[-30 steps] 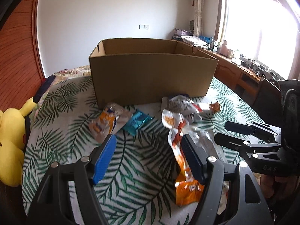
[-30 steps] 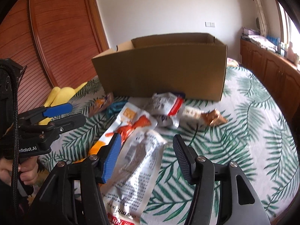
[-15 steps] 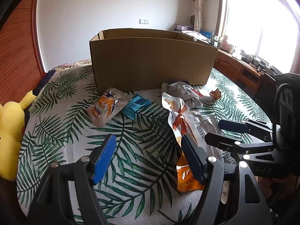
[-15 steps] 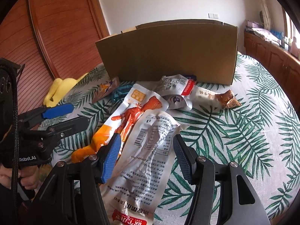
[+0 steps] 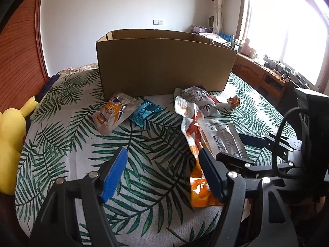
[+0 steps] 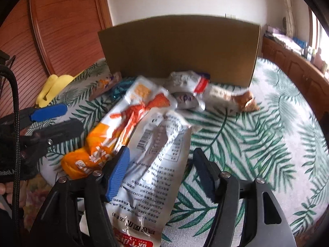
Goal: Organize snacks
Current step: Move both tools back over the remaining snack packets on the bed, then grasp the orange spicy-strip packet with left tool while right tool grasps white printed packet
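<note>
One cardboard box [image 5: 164, 65] stood open-topped at the far side of the leaf-print table [image 5: 144, 164], and what little of its inside showed held nothing that could be made out, so the sorting looked barely begun: every visible snack lay outside it, in front of its near wall. Seven packets could be counted, though the heap on the right overlapped and might have hidden more. Largest was one long silver pack [image 6: 156, 164] printed with a barcode, lying between the jaws of the right hand-held gripper [image 6: 160, 164], which were opening and not pressing on it. Beside it, partly under it, lay one long orange pack [image 6: 115, 131]. Behind them sat one crumpled white pouch [image 6: 189, 82] with a red patch, one small white packet [image 6: 185, 99], and one brown-ended packet [image 6: 236, 98]. Left of the heap lay one silver-and-orange pouch [image 5: 113, 111] touching one small blue sachet [image 5: 147, 112]. The left hand-held gripper [image 5: 162, 173] hung wide and empty over bare cloth. All seven remained to be boxed.
</note>
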`<action>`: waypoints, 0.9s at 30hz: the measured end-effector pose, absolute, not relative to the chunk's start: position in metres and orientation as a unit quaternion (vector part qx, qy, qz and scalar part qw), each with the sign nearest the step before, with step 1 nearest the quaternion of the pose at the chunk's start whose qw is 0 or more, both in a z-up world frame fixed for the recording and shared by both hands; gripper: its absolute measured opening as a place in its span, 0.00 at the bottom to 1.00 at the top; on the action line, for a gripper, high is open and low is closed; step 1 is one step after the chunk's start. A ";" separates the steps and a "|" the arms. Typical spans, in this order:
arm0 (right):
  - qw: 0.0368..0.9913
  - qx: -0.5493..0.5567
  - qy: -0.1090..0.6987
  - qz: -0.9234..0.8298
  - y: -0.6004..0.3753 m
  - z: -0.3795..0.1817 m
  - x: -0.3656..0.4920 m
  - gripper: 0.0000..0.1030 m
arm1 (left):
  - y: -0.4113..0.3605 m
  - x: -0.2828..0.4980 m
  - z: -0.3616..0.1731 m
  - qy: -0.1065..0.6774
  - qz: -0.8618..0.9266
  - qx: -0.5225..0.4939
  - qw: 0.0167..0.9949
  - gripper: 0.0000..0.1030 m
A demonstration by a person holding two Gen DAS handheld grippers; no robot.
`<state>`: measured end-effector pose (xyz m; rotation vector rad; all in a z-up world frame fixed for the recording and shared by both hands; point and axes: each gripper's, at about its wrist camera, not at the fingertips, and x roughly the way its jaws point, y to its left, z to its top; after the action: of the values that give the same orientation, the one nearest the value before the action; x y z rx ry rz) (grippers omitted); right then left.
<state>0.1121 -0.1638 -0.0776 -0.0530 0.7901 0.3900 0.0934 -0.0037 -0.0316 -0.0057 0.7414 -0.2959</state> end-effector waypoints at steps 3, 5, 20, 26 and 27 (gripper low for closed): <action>0.905 -0.044 0.378 0.189 -0.161 -0.079 0.108 0.66 | -0.005 0.096 -0.034 0.364 -0.141 -0.002 0.921 0.70; 0.904 -0.063 0.378 0.190 -0.158 -0.080 0.106 0.66 | -0.007 0.098 -0.036 0.367 -0.132 0.006 0.921 0.70; 0.910 -0.016 0.376 0.177 -0.208 -0.073 0.113 0.35 | -0.022 0.108 -0.034 0.369 -0.144 -0.005 0.918 0.70; 0.911 -0.016 0.371 0.181 -0.209 -0.074 0.110 0.35 | -0.039 0.115 -0.035 0.381 -0.164 -0.004 0.910 0.70; 0.910 -0.013 0.372 0.183 -0.209 -0.074 0.111 0.36 | -0.043 0.117 -0.036 0.385 -0.167 -0.004 0.908 0.70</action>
<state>0.1110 -0.2094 -0.0738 -0.0263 0.7668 0.3767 0.1170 -0.0427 -0.0363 -0.0075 0.7950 -0.3451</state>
